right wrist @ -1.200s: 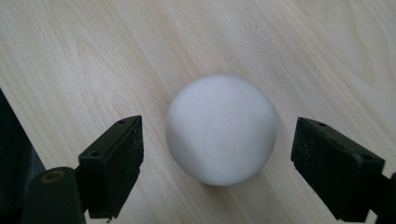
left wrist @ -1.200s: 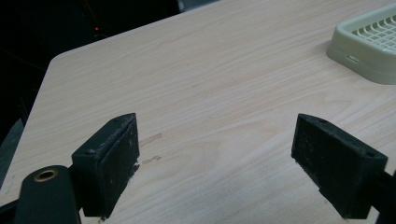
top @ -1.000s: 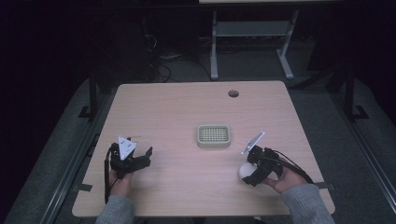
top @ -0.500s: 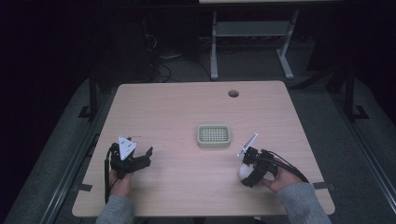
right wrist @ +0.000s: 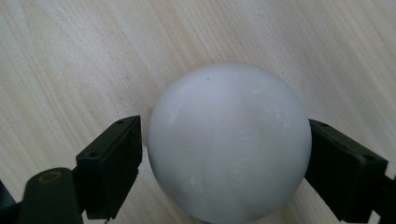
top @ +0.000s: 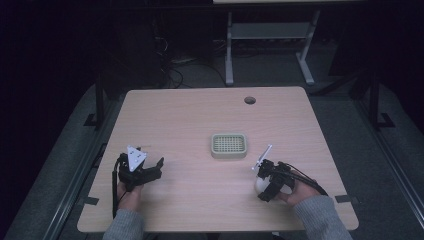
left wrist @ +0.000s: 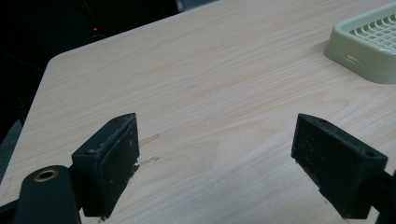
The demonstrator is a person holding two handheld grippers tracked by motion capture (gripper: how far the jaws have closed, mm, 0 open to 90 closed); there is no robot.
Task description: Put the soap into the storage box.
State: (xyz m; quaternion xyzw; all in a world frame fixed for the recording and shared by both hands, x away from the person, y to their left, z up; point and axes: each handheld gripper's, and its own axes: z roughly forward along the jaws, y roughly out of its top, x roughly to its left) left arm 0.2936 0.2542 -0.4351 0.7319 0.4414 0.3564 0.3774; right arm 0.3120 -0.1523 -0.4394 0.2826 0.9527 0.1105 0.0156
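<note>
Right gripper positioned over a white rounded object, probably a bar of soap, near the front right of the bench. In the right gripper view the object sits between the two black fingers; the right-hand finger appears to touch its side, while a thin gap seems to remain at the left, so whether the grasp is closed cannot be told with certainty. The object rests on, or just above, the wood; contact with the surface is hidden beneath it.

Left gripper at the front left of the bench, fingers released and wide apart with bare wood between them, grasping nothing.

Pale green slotted tray, likely a soap dish, near the bench centre, apart from the object and forward-left of the right gripper; its corner also appears at the upper right of the left gripper view.

Suggested technique, as a judgement: the smooth, curved surface is likely to slip, so the fingers should close on the widest part, squarely opposed, with steady rather than sudden pressure, and the lift should be vertical before any travel towards the tray.

Count: one white object, one tray, two grippers, one round cable hole at the far edge of the bench.
</note>
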